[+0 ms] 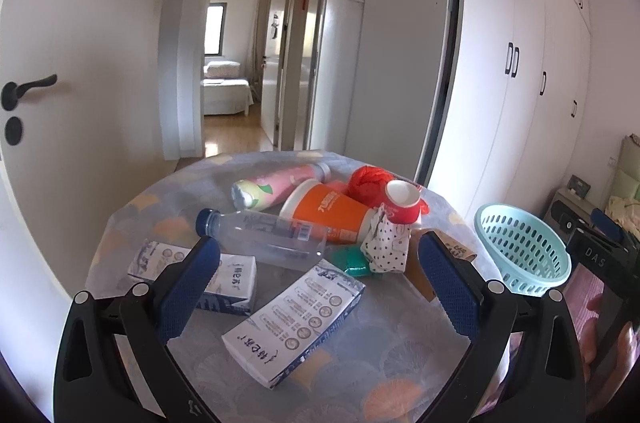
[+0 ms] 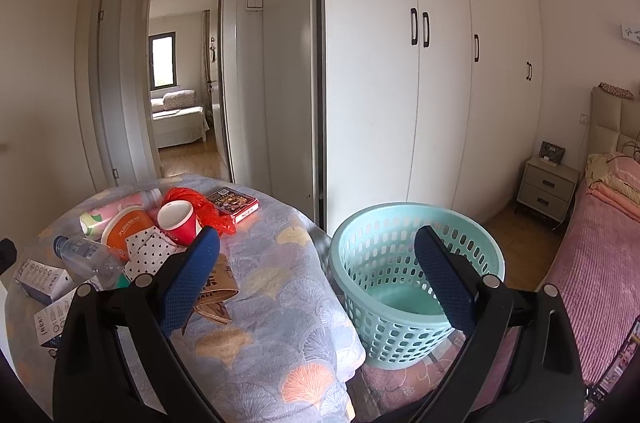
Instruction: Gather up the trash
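Trash lies on a round table with a patterned cloth (image 1: 360, 375): two white cartons (image 1: 296, 323), a clear plastic bottle (image 1: 268, 235), an orange cup (image 1: 328, 211), a red cup (image 1: 402, 201), a pink bottle (image 1: 276, 183), a red bag (image 1: 368, 181), polka-dot paper (image 1: 386, 247) and a brown paper piece (image 2: 218, 281). A teal basket (image 2: 400, 287) stands right of the table; it also shows in the left wrist view (image 1: 520, 251). My left gripper (image 1: 320, 287) is open above the nearer carton. My right gripper (image 2: 316, 279) is open, between table edge and basket.
A red card box (image 2: 234, 203) lies at the table's far side. White wardrobe doors (image 2: 440, 83) stand behind the basket. A bed with a pink cover (image 2: 600, 263) is at the right, with a nightstand (image 2: 546, 187). An open doorway (image 1: 240, 63) leads to another room.
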`<state>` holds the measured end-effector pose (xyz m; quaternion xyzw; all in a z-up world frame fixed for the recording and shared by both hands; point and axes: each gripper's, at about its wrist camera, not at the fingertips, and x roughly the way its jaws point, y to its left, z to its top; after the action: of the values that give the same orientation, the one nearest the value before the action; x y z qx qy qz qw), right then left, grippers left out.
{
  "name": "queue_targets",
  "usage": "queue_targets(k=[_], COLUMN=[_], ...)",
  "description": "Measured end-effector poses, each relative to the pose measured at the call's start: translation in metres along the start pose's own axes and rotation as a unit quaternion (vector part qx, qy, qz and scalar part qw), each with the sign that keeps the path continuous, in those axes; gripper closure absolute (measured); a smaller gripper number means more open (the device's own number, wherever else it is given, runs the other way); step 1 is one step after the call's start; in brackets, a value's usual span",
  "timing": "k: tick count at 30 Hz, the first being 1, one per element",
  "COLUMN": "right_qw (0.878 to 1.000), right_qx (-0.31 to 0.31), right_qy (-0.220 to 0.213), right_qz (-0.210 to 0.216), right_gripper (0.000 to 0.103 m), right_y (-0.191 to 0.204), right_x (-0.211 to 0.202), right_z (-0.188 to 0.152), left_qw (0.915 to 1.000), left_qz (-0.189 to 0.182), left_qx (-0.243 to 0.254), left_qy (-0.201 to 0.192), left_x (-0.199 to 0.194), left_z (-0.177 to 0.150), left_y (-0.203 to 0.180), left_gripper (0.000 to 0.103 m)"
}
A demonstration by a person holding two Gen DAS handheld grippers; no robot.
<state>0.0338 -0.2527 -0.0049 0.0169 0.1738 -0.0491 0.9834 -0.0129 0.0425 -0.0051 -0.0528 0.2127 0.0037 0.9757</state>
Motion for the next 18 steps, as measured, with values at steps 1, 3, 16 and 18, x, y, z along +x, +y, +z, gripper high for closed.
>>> queue_targets(k=[1, 3, 16, 18], right_qw=[1.000, 1.000, 1.000, 1.000], right_qx=[0.000, 0.000, -0.015, -0.014], right_qy=[0.000, 0.000, 0.000, 0.003], right_qz=[0.000, 0.000, -0.004, -0.002], right_gripper=[0.010, 0.010, 0.012, 0.012], right_y=[0.0006, 0.0009, 0.0064, 0.0069], right_x=[0.0004, 0.0013, 0.0044, 0.0058], right_z=[0.0000, -0.0003, 0.0007, 0.0002], left_qw=[1.0000, 1.0000, 0.9999, 0.9999], left_qz=[0.000, -0.002, -0.007, -0.006], left_qx=[0.000, 0.000, -0.001, -0.001], left_qy=[0.001, 0.002, 0.010, 0.011], left_x=[0.0009, 0.0008, 0.0075, 0.0081], left_z=[-0.0004, -0.0005, -0.0037, -0.0037], left_y=[0.0003, 0.0004, 0.0044, 0.0055], left_gripper=[0.007, 0.007, 0.007, 0.007])
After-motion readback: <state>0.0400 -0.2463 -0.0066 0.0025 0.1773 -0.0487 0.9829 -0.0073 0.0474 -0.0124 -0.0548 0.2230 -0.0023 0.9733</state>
